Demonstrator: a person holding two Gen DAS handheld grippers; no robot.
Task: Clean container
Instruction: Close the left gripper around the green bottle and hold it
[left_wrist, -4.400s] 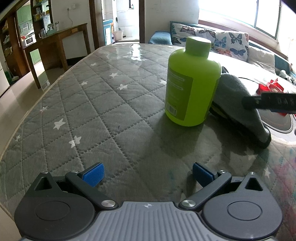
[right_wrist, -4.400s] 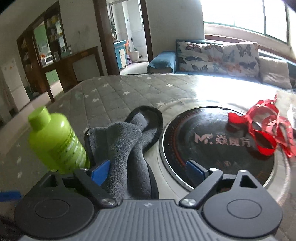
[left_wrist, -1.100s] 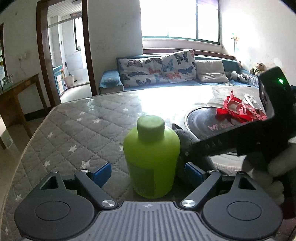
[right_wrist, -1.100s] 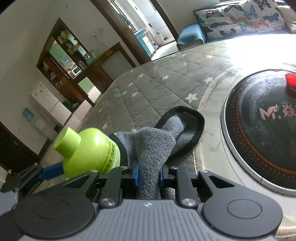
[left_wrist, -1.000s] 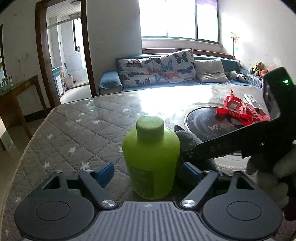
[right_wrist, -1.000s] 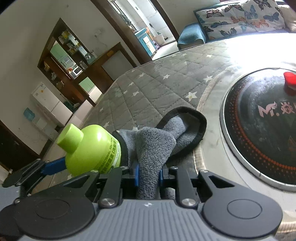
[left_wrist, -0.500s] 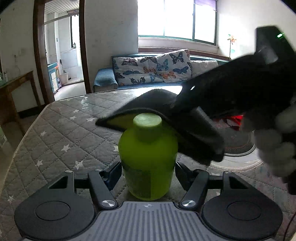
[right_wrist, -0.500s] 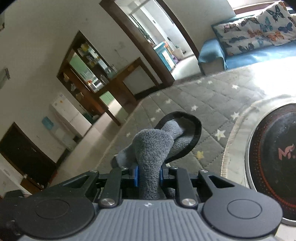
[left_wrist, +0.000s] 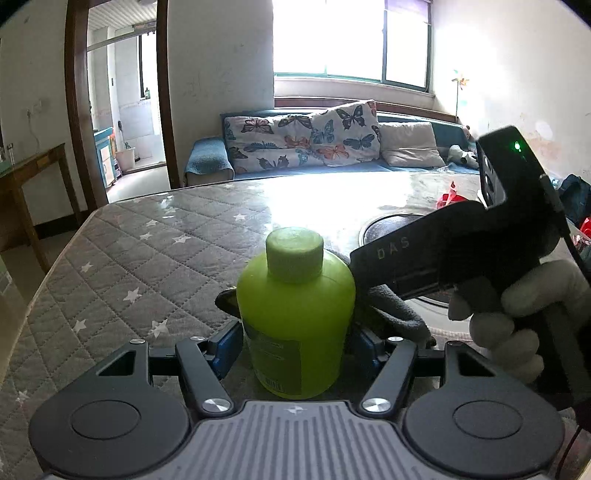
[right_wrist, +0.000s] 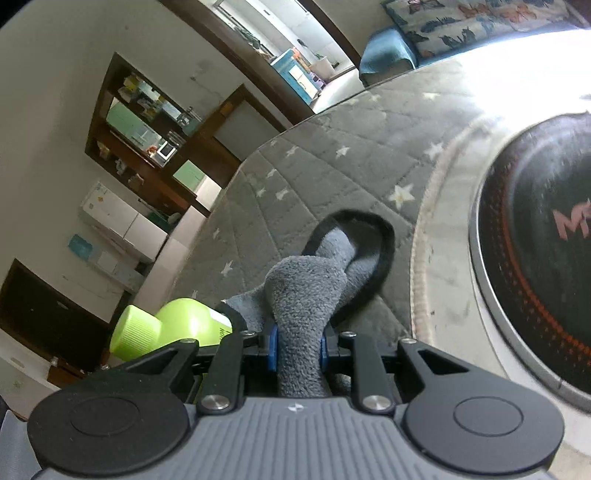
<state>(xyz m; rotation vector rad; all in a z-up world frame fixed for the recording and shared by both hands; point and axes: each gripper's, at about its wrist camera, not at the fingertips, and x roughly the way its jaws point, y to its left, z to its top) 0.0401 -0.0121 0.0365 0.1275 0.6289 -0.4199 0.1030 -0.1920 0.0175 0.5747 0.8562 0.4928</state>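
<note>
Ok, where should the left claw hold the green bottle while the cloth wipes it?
Low on the body, from the sides, as the left claw stands now: its blue pads sit against the lower flanks of the upright green bottle. The body is wide and round there, while the cap is narrow. A low hold probably leaves the shoulder and cap free for the grey cloth pinched in the right claw.
</note>
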